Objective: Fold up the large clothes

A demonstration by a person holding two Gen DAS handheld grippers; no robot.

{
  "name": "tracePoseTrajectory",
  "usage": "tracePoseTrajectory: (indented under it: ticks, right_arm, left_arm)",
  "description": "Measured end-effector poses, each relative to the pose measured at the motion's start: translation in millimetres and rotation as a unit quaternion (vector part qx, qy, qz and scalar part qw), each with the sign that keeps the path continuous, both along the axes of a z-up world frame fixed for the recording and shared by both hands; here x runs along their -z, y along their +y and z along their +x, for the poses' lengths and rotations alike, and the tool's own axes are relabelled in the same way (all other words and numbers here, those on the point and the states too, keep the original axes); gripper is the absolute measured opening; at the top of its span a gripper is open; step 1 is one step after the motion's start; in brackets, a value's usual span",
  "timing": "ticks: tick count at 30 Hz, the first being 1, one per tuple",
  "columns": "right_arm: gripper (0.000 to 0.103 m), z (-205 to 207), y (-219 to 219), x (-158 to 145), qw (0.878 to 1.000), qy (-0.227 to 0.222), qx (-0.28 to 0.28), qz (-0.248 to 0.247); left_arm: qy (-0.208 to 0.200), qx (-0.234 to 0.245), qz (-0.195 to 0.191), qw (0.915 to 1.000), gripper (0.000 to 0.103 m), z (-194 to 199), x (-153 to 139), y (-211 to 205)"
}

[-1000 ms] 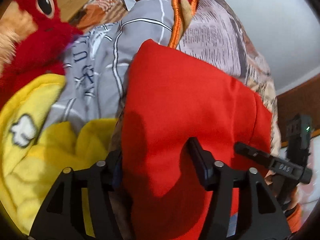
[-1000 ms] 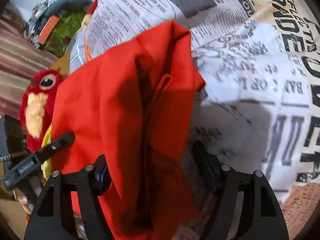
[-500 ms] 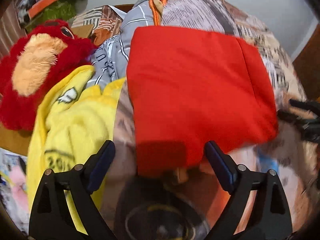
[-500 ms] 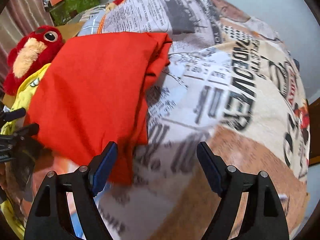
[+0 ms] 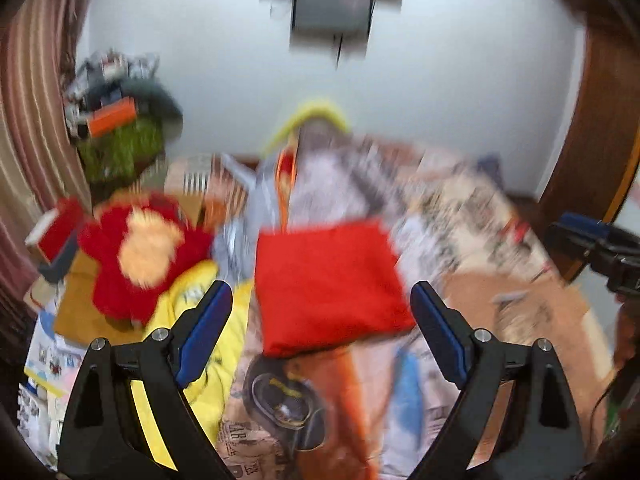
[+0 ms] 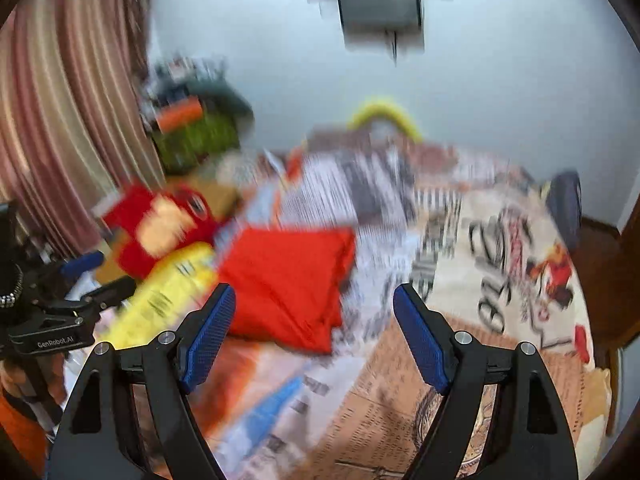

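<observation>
Newsprint bedspread is lumpy, so the folded red garment could slump open now both grippers are spread, holding nothing.

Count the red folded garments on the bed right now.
1. The red folded garment lies flat on the printed bedspread, right of the yellow garment and the red plush toy. Frames are blurred; anything under the pile would be hidden.
</observation>
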State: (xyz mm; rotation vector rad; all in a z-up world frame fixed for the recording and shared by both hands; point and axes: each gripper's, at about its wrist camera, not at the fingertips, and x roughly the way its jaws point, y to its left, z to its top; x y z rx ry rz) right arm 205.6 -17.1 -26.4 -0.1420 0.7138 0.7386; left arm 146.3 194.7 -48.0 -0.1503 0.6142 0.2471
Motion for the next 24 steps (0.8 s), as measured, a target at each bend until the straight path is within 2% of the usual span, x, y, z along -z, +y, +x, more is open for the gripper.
tracePoseTrajectory:
  ticks: [3,5,8,11,16,21,23,24]
  right_arm:
    - [0.078,-30,-15,-38,0.998,-0.039,-0.007,0.055]
    - [0.078,-50,-26,-58,0.994,-0.065,-0.007,0.083]
    - [0.078,-81,-41,-75,0.988,-0.1,-0.008,0.116]
    - [0.078,-109,-51,-84,0.983,-0.13,-0.013,0.132]
    - [0.079,-143,-59,-86,0.975,-0.169,0.002,0.146]
    - [0.088,-158,-58,-82,0.97,-0.199,0.022,0.135]
    - [0.101,-159,-58,-80,0.971,-0.197,0.026,0.133]
    - [0.103,-159,-57,-79,0.971,-0.197,0.029,0.132]
  left_arm:
    - [-0.061,0.006,0.023,0.9979,0.091,-33,-42,-22]
    - [-0.106,0.015,0.036,0.9936,0.091,-60,-69,-38]
    - [-0.153,0.028,0.051,0.9865,0.091,-93,-93,-61]
    - [-0.191,0.031,0.067,0.9788,0.091,-122,-105,-81]
    - [-0.224,0.024,0.09,0.9702,0.091,-149,-107,-105]
    - [-0.226,0.01,0.092,0.9696,0.095,-160,-100,-116]
    - [-0.226,0.007,0.095,0.9695,0.1,-163,-96,-118]
    - [-0.225,0.006,0.097,0.9695,0.102,-165,-95,-120]
